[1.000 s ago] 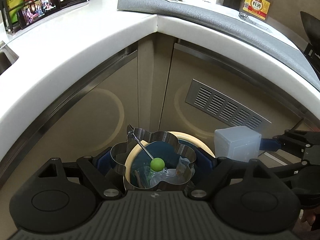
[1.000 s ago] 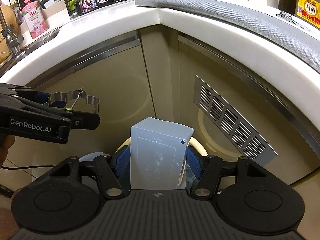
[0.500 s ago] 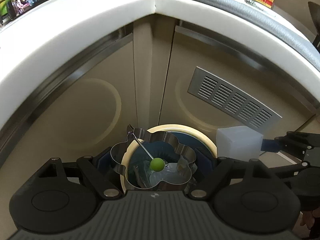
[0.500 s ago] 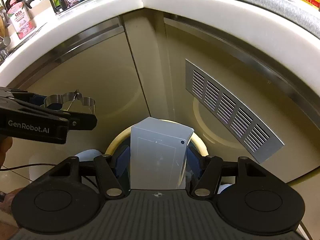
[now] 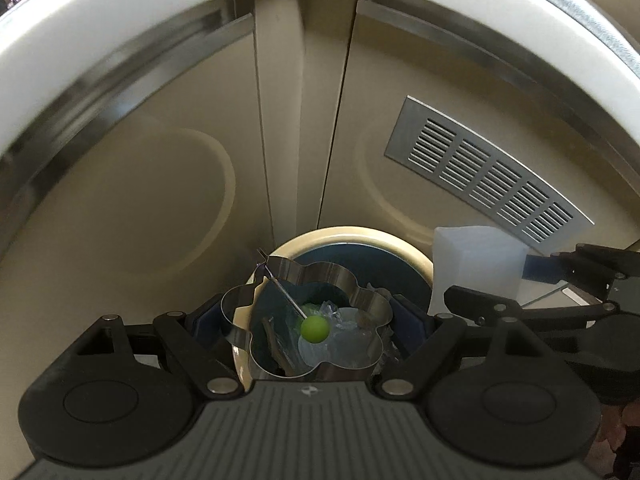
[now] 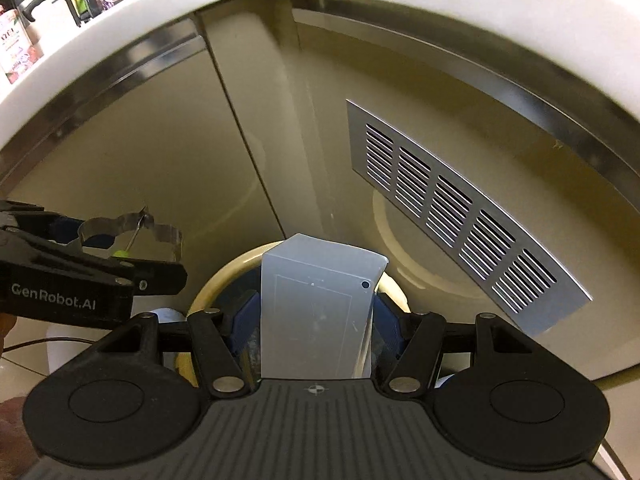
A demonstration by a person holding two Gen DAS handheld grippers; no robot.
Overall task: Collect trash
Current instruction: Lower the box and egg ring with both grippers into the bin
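Since the earlier frames both grippers have come lower toward the cabinet corner: the white countertop edge point(image 5: 120, 12) now arches across the very top of each view, and the bottles and cloth on it have almost slipped out of sight, while the trash bin point(image 5: 404, 252) looms larger underneath. The left gripper point(image 5: 306, 320) has its fingers clamped on a flower-shaped metal ring point(image 5: 320, 276), pads pressing its sides at 9 and 3 o'clock; a thin wire handle with a green ball point(image 5: 315, 329) crosses the ring's middle. Through the ring, crumpled clear plastic point(image 5: 344, 332) lies inside the bin's dark liner. The right gripper point(image 6: 316, 320) is closed on a translucent white box point(image 6: 316, 312), held upright with its top edge toward 12 o'clock, directly above the bin's cream rim point(image 6: 224, 276). In the left wrist view that box sits at 3 o'clock of the ring, just beside it; in the right wrist view the left gripper and ring appear at 9 o'clock. A slotted metal vent point(image 6: 452, 208) is set in the cabinet door at about 1 to 2 o'clock of the bin.
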